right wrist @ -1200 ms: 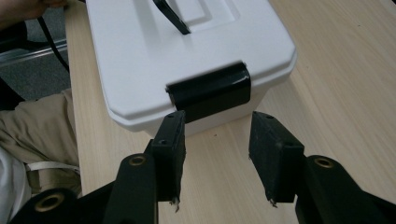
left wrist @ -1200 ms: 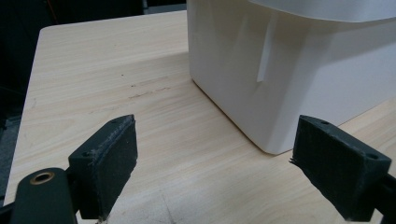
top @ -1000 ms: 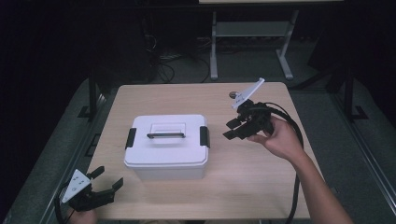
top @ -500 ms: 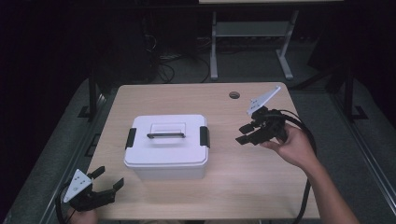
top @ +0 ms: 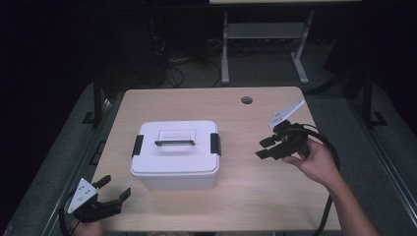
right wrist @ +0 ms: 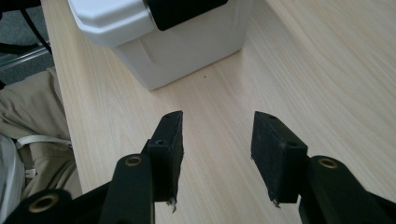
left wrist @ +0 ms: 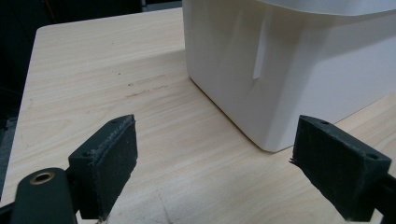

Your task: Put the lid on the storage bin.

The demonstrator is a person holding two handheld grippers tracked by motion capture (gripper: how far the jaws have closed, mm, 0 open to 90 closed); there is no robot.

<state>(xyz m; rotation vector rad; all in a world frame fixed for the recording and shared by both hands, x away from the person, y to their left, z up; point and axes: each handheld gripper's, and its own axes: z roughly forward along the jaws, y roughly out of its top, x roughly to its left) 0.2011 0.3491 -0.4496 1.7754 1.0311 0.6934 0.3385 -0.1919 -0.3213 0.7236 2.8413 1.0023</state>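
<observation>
So the white box [top: 175, 155] sits a bit left of the middle of the table [top: 196, 101], lid on, both black latches looking down. Right latch [top: 215, 144] faces the right claw [top: 262, 148], left latch [top: 137, 145] is on the far side from it. The handle [top: 174, 143] lies flat on top of the lid.

Right claw hangs off to the right of the box, a clear gap between them, jaws partly open with nothing in them. Left claw [top: 110, 189] is down at the near left corner of the table, jaws spread wide, also empty, with the box corner [left wrist: 261, 140] just ahead of it in the left gripper view.

What I'd worry about: if the right claw goes for that latch alone and pulls up or shoves sideways, the box probably just slides, since nothing is pinning it. It looks like light plastic on a smooth wood top. The left claw seems too low and too far forward to brace it as it stands. Also the latch is a thin lip, so a half-open jaw coming in at an angle could skid off it.

Orientation: the box's long axis runs left-right across the table, parallel to the near edge, latches on the two short ends. Handle runs the same way. It stands upright, lid facing up.
</observation>
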